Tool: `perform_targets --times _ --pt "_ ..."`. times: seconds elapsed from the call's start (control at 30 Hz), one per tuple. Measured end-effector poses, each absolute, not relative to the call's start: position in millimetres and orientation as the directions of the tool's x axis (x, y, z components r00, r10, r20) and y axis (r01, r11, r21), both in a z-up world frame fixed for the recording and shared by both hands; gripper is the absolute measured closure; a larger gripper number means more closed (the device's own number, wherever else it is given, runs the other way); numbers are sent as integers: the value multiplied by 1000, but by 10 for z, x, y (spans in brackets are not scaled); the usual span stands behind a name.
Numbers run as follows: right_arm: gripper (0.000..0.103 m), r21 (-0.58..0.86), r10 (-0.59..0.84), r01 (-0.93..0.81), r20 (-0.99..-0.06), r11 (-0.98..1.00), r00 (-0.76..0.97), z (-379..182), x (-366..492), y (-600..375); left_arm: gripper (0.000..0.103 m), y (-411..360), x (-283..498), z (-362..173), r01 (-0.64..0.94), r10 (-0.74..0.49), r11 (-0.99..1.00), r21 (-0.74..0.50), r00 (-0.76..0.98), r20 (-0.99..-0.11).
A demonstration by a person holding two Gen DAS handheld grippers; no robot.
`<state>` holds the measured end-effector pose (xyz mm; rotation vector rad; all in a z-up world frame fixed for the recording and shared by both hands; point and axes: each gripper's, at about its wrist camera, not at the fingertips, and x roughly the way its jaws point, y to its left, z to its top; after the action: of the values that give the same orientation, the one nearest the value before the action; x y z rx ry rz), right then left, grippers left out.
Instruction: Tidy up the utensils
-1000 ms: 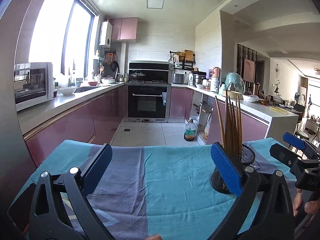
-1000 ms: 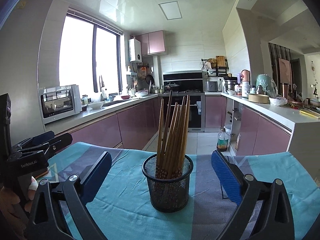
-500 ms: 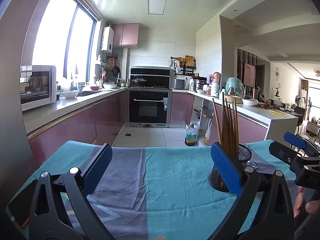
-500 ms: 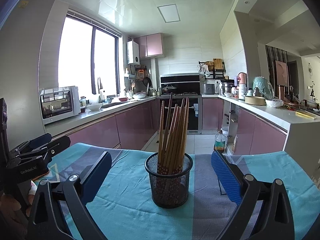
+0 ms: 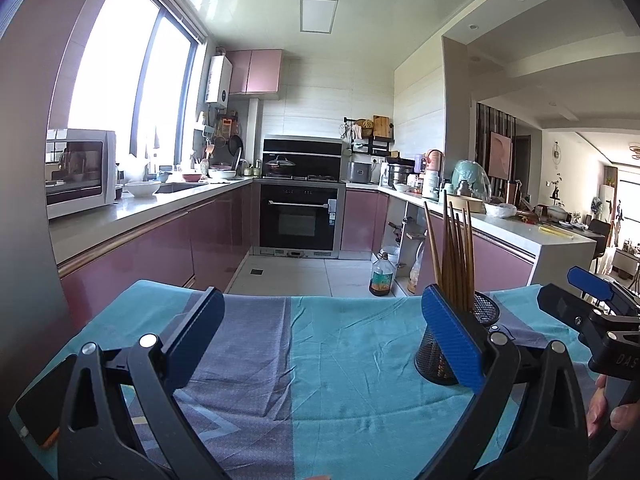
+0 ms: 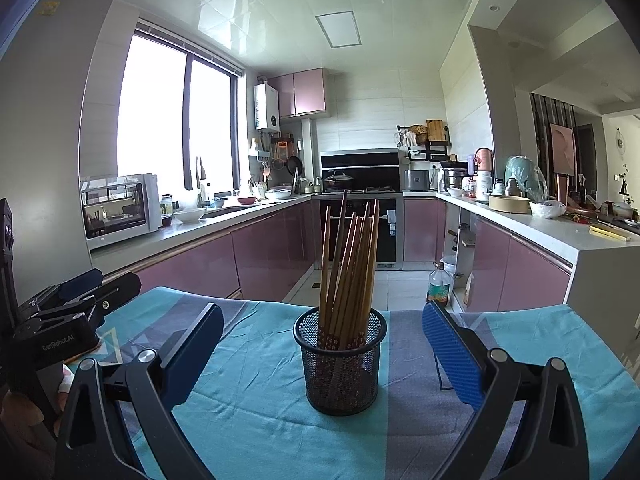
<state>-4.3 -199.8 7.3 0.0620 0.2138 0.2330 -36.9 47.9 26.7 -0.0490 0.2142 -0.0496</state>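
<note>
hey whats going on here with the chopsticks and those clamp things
A person holds a two-finger gripper in each hand over a table with a blue cloth. A black mesh cup stands upright on it, full of wooden chopsticks. The right gripper faces the cup with its jaws wide open, touching nothing. The left gripper is open and empty beside it.

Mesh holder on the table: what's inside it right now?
The black mesh holder holds a bundle of brown wooden chopsticks, standing upright and leaning slightly, patterned lower ends showing through the mesh. The holder's floor is hidden, so anything small beneath them cannot be seen.
</note>
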Motion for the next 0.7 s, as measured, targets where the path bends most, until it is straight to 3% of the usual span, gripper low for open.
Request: perform_targets --times 0.7 --pt "7 84 224 -211 -197 974 954 105 -112 -2003 6 471 -383 266 42 -53 998 -55 976 -211"
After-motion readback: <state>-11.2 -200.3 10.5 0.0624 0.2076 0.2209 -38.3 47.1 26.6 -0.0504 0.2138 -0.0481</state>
